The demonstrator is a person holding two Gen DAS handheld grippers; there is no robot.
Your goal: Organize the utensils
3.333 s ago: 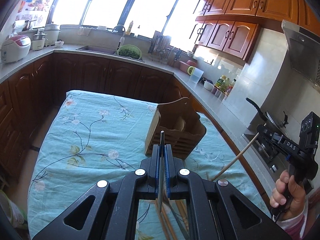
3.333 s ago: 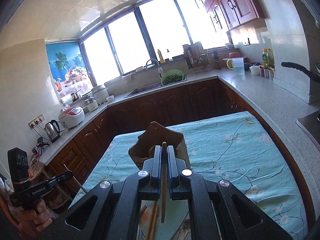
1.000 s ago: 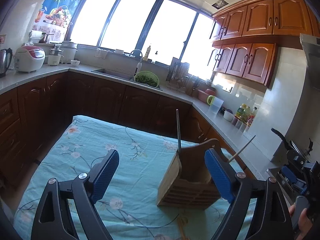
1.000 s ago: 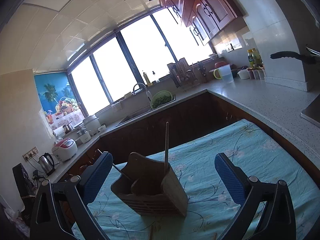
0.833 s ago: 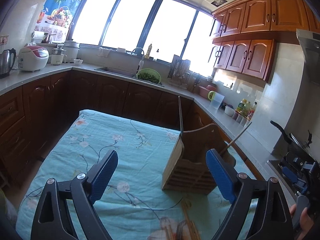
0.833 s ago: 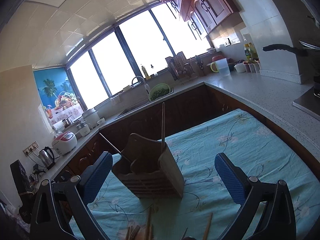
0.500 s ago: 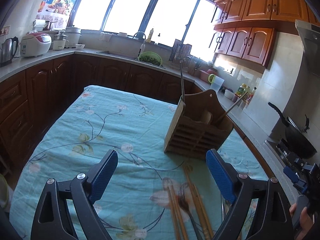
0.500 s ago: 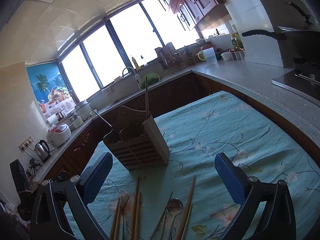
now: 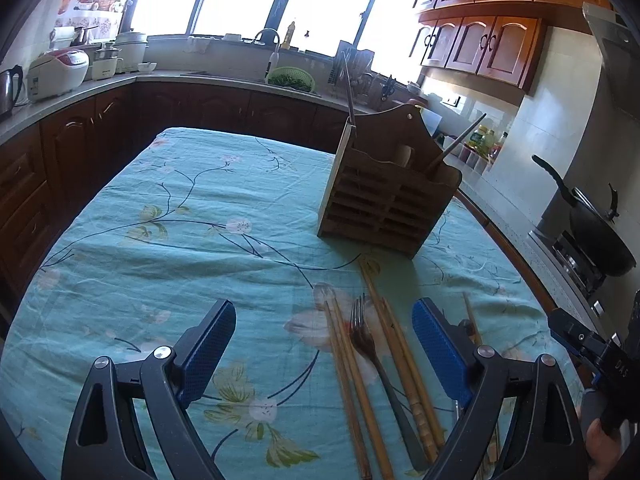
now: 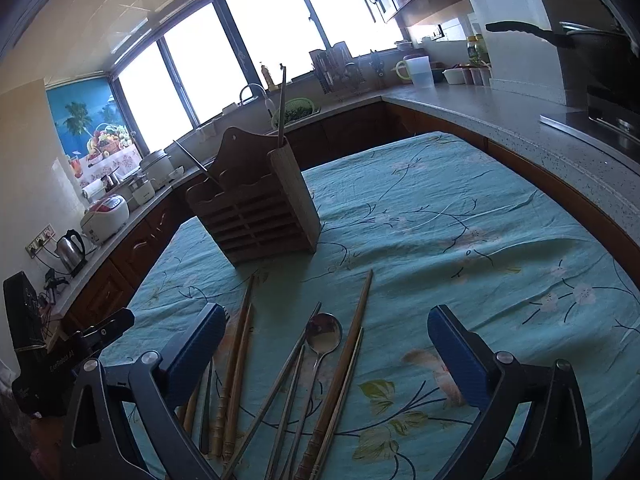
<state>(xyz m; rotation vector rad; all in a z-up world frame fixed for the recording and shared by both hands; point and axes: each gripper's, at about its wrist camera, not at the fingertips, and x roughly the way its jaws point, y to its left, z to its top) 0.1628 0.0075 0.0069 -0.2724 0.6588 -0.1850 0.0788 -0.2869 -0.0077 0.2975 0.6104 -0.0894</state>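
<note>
A wooden utensil holder (image 9: 386, 200) (image 10: 256, 216) stands on the teal floral tablecloth (image 9: 180, 232) with two chopsticks upright in it. Loose utensils lie in front of it: a fork (image 9: 366, 344), several wooden chopsticks (image 9: 348, 380) (image 10: 344, 364), metal chopsticks (image 10: 280, 376) and a spoon (image 10: 323, 332). My left gripper (image 9: 322, 344) is open and empty above the fork and chopsticks. My right gripper (image 10: 326, 344) is open and empty above the spoon and chopsticks.
Kitchen counters (image 10: 480, 108) wrap around the table on the far and right sides. A wok (image 9: 600, 236) sits on the stove at the right. A rice cooker (image 9: 56, 72) and a kettle (image 10: 72, 256) stand on the left counter.
Both grippers, shut on chopsticks 3.3 s ago, let them go into the holder and opened. Over the last second both pulled back and tilted down, bringing the loose utensils into view.
</note>
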